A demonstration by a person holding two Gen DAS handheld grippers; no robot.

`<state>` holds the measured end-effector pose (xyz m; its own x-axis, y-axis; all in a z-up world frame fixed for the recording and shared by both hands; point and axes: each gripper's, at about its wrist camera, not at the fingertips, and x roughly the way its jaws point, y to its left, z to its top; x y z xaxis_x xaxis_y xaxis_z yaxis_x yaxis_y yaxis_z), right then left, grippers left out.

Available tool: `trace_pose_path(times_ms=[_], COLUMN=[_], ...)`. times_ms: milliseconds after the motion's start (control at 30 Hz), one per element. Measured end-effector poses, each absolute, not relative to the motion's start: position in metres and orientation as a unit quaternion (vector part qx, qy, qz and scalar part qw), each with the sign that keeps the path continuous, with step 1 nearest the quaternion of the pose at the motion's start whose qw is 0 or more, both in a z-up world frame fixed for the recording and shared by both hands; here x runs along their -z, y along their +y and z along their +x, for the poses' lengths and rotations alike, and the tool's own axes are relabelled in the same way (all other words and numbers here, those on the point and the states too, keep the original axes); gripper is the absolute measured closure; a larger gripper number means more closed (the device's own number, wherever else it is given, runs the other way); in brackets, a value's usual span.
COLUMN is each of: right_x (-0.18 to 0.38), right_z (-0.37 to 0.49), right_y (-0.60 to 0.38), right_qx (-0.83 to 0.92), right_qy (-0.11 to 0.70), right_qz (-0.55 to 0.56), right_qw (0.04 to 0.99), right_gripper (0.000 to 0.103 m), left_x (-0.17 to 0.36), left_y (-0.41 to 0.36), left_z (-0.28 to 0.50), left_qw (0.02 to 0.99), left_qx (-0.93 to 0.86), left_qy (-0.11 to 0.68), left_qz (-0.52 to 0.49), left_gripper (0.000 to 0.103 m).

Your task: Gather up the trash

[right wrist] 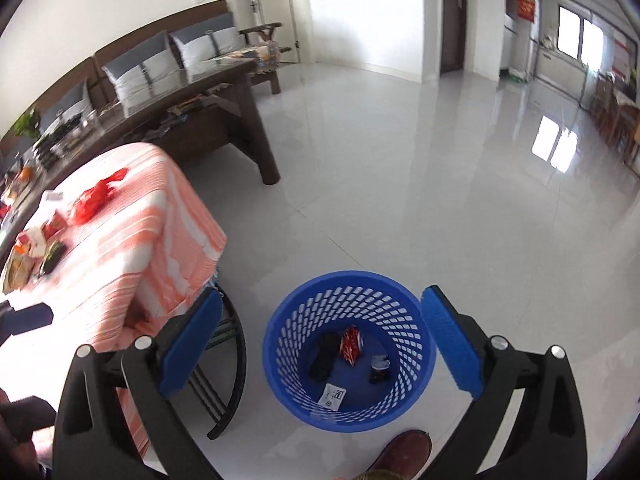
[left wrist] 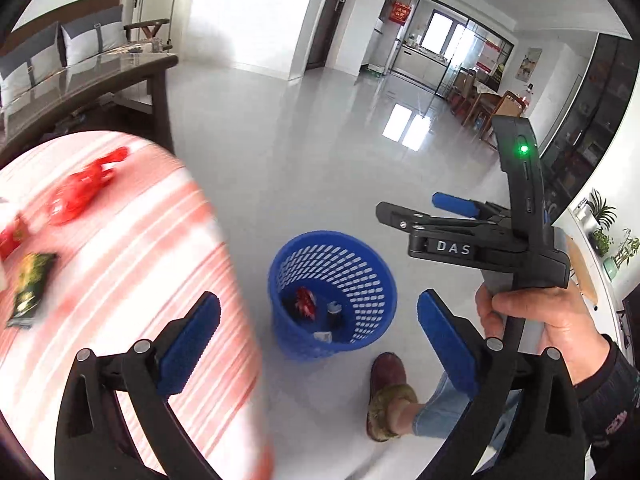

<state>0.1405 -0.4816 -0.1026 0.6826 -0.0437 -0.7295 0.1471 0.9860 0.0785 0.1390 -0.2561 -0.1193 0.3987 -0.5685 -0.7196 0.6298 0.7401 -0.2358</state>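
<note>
I am holding both claws spread and empty: right claw [right wrist: 322,344] hanging above the bin [right wrist: 280,376]; left claw [left wrist: 318,344] hovering between bench [left wrist: 120,280] and bin [left wrist: 280,300].

Bin [right wrist: 348,356] on floor, right of table [right wrist: 132,240] w/ trash.

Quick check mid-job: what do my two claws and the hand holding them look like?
Both claws, left claw and right claw, have black curved arms with silver rivets and ridged blue pads. From the left wrist view, the right claw's black body shows white "DAS" lettering and a green light, held by a bare hand in a dark sleeve.
</note>
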Motion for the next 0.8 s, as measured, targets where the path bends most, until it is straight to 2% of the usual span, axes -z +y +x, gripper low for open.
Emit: trace_pose_path(times_ms=[233,400,600,800], right_x=[0.098,0.112,0.133,0.135], right_z=[0.113,0.133,0.169,0.179], right_y=[-0.296,-0.197,-0.144,-0.149], right_qx=[-0.085,-0.134,-0.111,-0.101], right_qy=[0.397,0.429,0.460,0.458], right_qz=[-0.004,-0.040,-0.080,-0.049], right_qw=[0.914,0.892,0.877,0.882], right_gripper=[0.005,0.005,0.005,0.005], left_x=[0.140,0.161,0.161,0.167], left_y=[-0.083,0.006,0.043,0.041], left_z=[0.111,0.128,0.165,0.219], left_qw=[0.871,0.876,0.879,0.877], left_qx=[0.191,0.121,0.111,0.123], left_qy=[0.446,0.462,0.460,0.460], left_qz=[0.080,0.070,0.056,0.060], left_gripper=[0.005,0.005,0.004,0.004])
